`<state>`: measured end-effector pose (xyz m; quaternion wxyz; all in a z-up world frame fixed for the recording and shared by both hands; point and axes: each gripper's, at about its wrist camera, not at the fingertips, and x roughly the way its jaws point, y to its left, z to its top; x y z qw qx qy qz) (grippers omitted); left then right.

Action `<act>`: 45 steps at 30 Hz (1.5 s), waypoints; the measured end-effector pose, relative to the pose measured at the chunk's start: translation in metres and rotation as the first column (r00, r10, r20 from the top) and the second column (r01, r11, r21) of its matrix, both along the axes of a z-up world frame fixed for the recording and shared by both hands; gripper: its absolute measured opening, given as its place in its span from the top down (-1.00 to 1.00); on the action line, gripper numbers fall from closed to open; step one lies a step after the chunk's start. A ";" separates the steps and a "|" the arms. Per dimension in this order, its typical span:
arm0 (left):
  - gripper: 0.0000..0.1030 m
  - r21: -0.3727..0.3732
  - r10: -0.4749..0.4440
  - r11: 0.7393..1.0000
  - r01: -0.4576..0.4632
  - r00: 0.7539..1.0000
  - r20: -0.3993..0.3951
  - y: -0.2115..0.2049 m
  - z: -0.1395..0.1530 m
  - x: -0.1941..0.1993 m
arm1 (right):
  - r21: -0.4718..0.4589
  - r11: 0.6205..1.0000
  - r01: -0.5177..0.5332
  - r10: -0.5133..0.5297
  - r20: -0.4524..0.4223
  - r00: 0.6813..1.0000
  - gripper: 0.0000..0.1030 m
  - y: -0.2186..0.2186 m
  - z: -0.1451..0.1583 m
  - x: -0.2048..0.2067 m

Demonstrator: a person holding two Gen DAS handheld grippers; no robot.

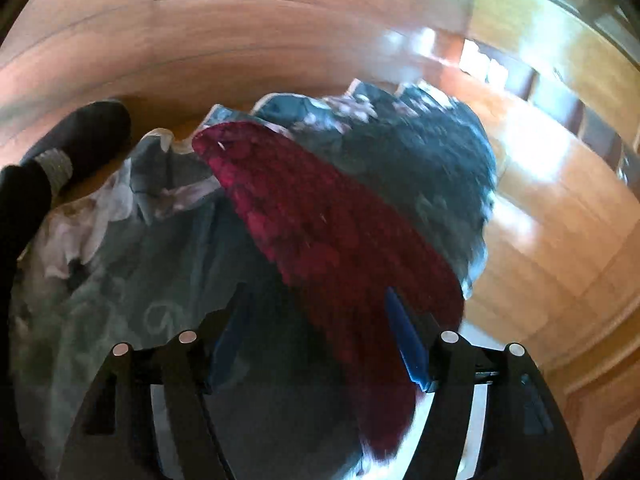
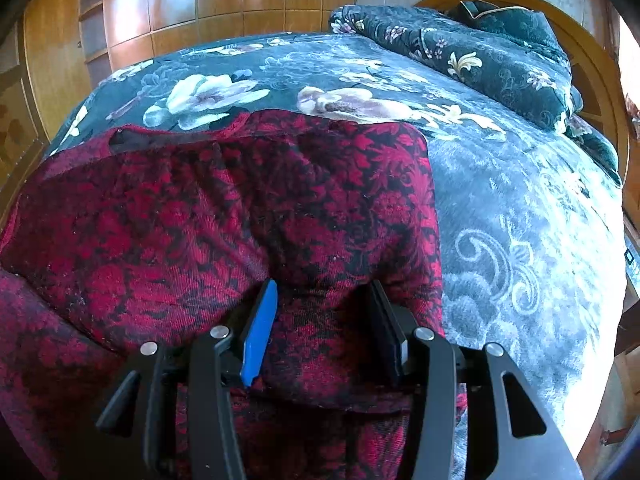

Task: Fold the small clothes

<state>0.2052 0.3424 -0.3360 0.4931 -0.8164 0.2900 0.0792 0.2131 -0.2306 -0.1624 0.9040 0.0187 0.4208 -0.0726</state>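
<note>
The right gripper is found part open, pressed down on a fold of the red patterned garment that bulges between its fingers, though a firm pinch cannot be confirmed; the left gripper is found wide open with nothing clamped, a strip of the same garment running lengthwise between its fingers and away from them. The garment is spread on the floral bedspread at the near edge of the bed, far from the folded quilt, and the right gripper is judged the nearer to its bulk. Wooden wardrobe panelling is noted beyond the bedspread, and a dark shoe on the wood floor beside it.
</note>
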 end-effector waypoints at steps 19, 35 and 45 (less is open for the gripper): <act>0.78 0.821 -0.236 0.564 0.089 0.970 0.057 -0.003 0.239 0.024 | 0.024 1.000 0.004 -0.005 0.020 1.000 0.09 -0.002 -0.001 -0.002; 0.73 0.851 -0.749 -0.464 0.245 0.405 -0.525 -0.383 0.208 0.020 | 0.158 0.987 -0.011 0.002 0.055 0.998 0.05 -0.020 0.002 -0.008; 0.50 0.878 -0.785 -0.386 0.283 0.398 -0.474 -0.359 0.230 -0.005 | 0.328 0.944 -0.032 0.025 0.024 0.999 -0.16 -0.040 0.023 -0.026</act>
